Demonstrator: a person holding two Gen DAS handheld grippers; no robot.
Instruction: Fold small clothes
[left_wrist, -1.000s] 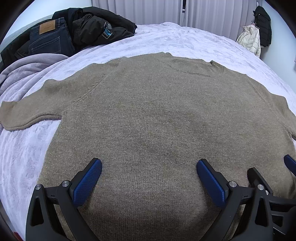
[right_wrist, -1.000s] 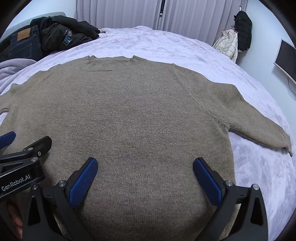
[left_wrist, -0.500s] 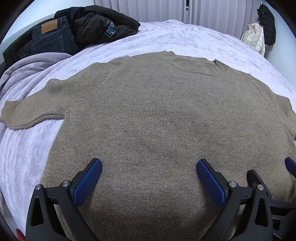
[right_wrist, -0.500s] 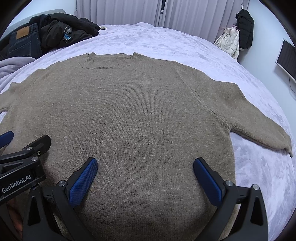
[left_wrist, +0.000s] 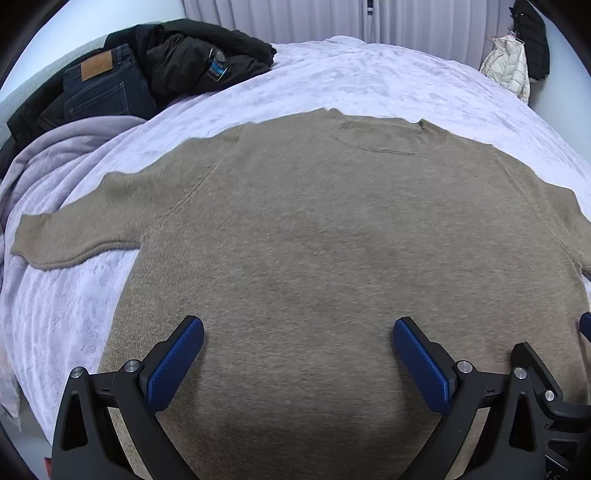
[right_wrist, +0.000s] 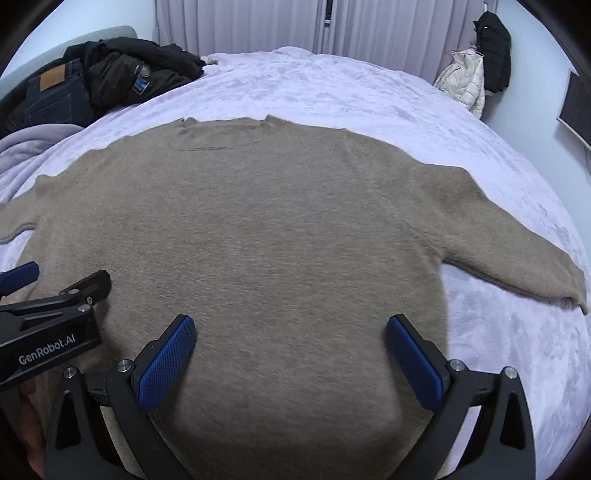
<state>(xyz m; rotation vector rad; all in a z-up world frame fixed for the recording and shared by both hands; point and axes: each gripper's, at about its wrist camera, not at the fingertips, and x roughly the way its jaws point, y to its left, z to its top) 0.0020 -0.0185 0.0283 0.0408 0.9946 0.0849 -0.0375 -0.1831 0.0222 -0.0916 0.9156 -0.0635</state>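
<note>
Lying flat on the pale bedspread, the tan sweater is spread with both sleeves out – no fold made yet. The left gripper and right gripper hover side by side over its lower body, jaws wide apart and holding nothing. The opening step seems at hand: likely each must reach a sleeve or side edge – and pinch only knit, not bedspread. Dark clothes are piled at the far corner.
</note>
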